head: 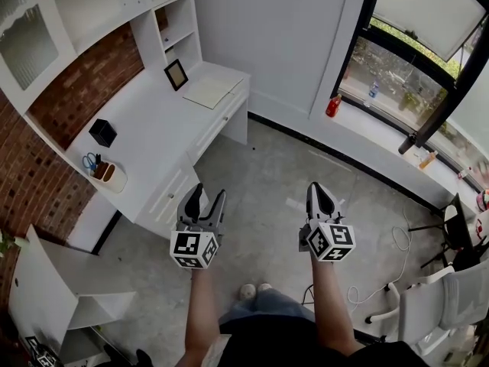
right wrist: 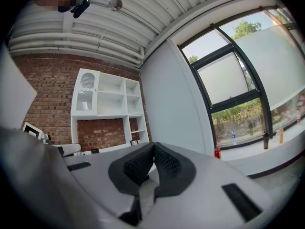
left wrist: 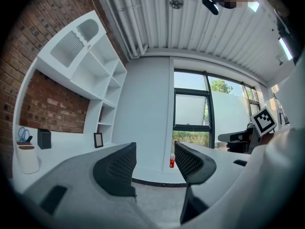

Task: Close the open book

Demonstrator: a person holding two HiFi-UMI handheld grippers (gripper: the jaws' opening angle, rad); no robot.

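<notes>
Left tool (head: pixel 208 194) and right tool (head: pixel 319 189) are both held out in front of the person, side by side above the grey floor (head: pixel 267 167) and well apart from the table (head: pixel 149 125). From the left gripper view, the left tool (left wrist: pixel 155 149) is released: its two dark jaws stand apart and only the far wall and window show through the gap. From the right gripper view, the right tool (right wrist: pixel 153 148) is clenched, its jaws pressed tip to tip on nothing.

A brick wall (head: pixel 80 94) runs along the left, with white shelves (head: pixel 99 6) mounted on it and the long white table below them. A tall window (head: pixel 416 56) fills the right side above a white sill (head: pixel 374 125), and a white chair (head: pixel 447 300) stands at the lower right.

On the far end of the table lies the open book (head: pixel 208 92), its pale pages facing up, far from both tools. Just beside it, toward the wall, a small picture frame (head: pixel 176 74) stands upright. Nearer along the table sits a black box (head: pixel 102 132), then a white cup (head: pixel 109 175) holding blue-handled scissors (head: pixel 91 161). A small red bottle (head: pixel 333 105) stands on the sill at the corner of the window.
</notes>
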